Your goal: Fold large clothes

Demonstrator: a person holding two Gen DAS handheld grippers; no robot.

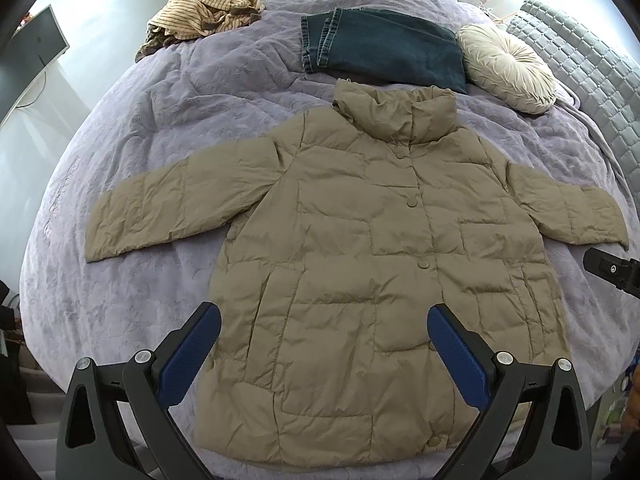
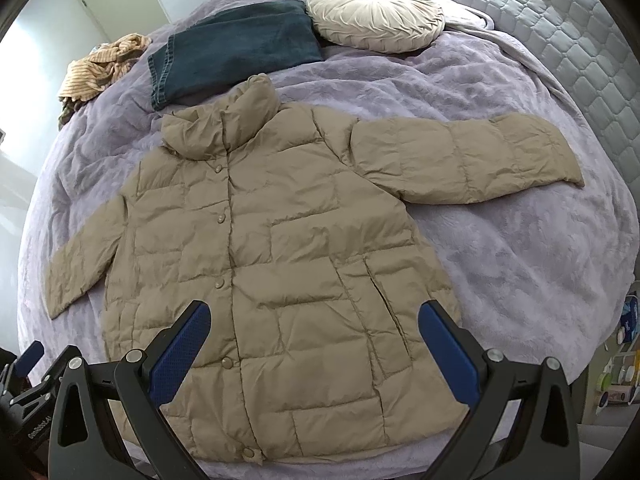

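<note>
We see a tan quilted jacket (image 1: 360, 240) spread flat, front up and snapped shut, at the centre of a bed covered by a lilac blanket (image 1: 140, 120); both sleeves lie out to the sides, collar toward 12 o'clock. Our left gripper (image 1: 324, 320) hovers above the jacket's lower hem with its blue-padded jaws spread wide, holding nothing. Our right gripper (image 2: 314, 316) hovers likewise over the hem, jaws wide apart and empty. Beyond the collar, at 12 o'clock, lie folded dark jeans (image 1: 384, 44), touching or just behind it. A round cream cushion (image 1: 508, 68) sits at 1 o'clock, and a crumpled striped garment (image 1: 200, 16) at 11 o'clock.
</note>
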